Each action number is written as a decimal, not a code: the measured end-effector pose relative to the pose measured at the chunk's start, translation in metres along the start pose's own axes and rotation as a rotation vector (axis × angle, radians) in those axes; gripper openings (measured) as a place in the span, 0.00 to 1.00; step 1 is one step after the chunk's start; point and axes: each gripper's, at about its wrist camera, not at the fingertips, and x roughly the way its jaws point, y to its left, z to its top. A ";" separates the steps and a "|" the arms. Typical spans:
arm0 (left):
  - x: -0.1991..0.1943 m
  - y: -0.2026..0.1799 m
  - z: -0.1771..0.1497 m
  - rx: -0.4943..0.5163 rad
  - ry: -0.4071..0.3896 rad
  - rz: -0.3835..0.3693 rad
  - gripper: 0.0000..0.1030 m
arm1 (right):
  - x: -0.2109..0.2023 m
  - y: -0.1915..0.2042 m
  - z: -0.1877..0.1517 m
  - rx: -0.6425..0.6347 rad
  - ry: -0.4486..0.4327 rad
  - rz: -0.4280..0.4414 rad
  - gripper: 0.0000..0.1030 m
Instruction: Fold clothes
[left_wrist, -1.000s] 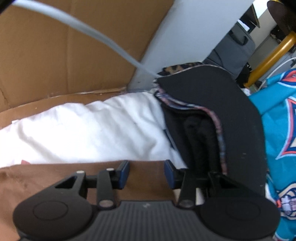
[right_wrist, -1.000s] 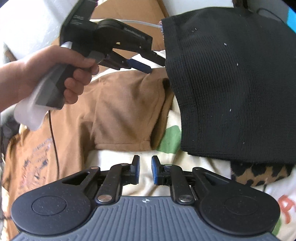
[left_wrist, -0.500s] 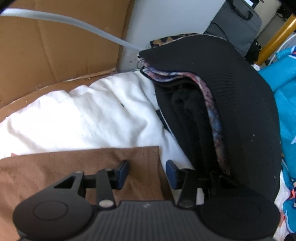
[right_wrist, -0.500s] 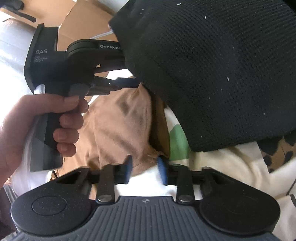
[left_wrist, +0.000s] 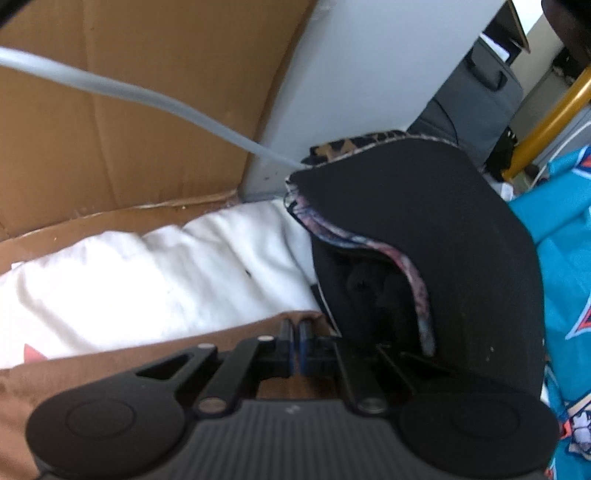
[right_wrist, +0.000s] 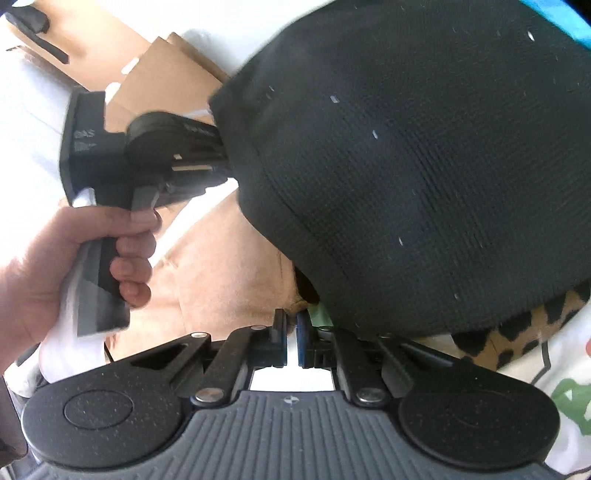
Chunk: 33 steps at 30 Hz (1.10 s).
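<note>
Cardboard backs white bedding in the left wrist view; the left gripper pinches the brown garment at its edge, beside a black knit. Right wrist view: the right gripper pinches the brown garment's corner under the knit; a hand holds the left gripper.

Right gripper on brown shirt
</note>
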 end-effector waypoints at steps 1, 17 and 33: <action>0.000 0.002 0.001 -0.010 0.005 -0.014 0.07 | 0.005 -0.003 -0.001 0.010 0.026 -0.008 0.03; -0.118 0.101 0.032 0.035 -0.045 0.147 0.45 | 0.000 -0.004 -0.006 0.040 0.040 0.031 0.25; -0.144 0.221 -0.026 -0.131 0.022 0.392 0.46 | -0.020 0.027 -0.001 -0.090 0.092 0.015 0.25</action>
